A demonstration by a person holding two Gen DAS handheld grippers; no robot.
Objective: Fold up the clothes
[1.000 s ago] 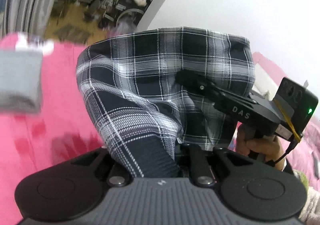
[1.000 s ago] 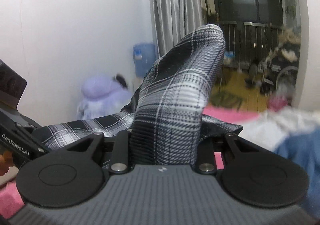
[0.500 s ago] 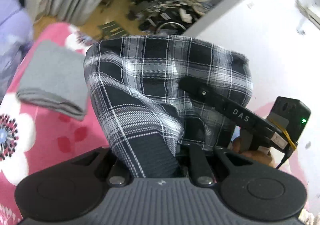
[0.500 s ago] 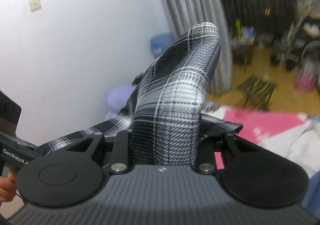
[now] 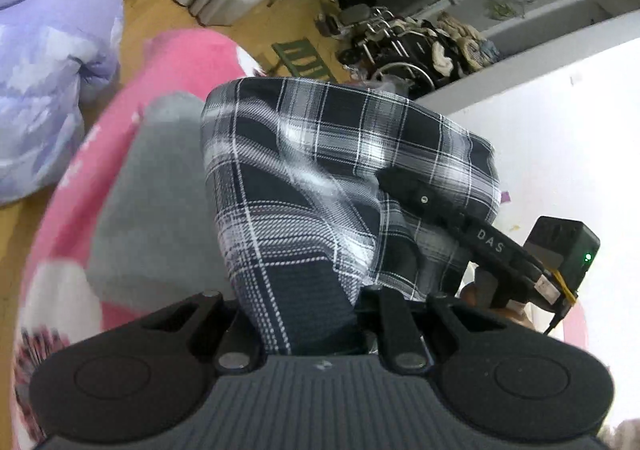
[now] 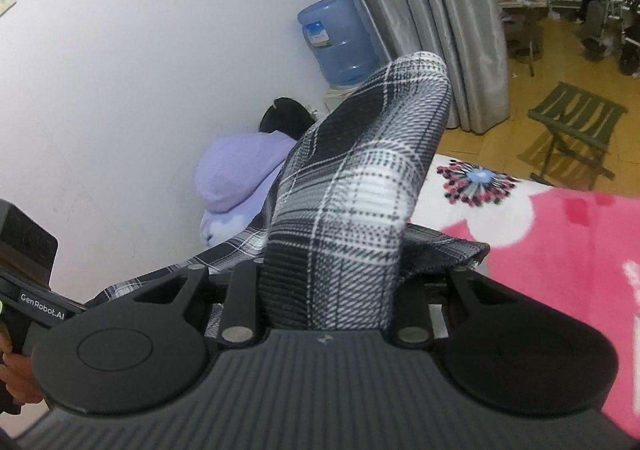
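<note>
Gripped a bunch of the plaid garment (image 5: 320, 185) in the left gripper (image 5: 316, 330), jaws nearly closed and pinched on the cloth. Held another fold of the same plaid garment (image 6: 360, 185) in the right gripper (image 6: 324, 298), jaws slightly wider apart but pressed on a thick wad of fabric. Stretched between the two grippers, up off the pink floral blanket (image 6: 560, 242). Right gripper (image 5: 440, 205) seen in the left view, its finger against the cloth. Lay below and left of the plaid: a folded grey garment (image 5: 156, 201) on the blanket (image 5: 184, 57). Beyond: grey curtain (image 6: 440, 9), blue water jug (image 6: 340, 37), green folding stool (image 6: 576, 121).
</note>
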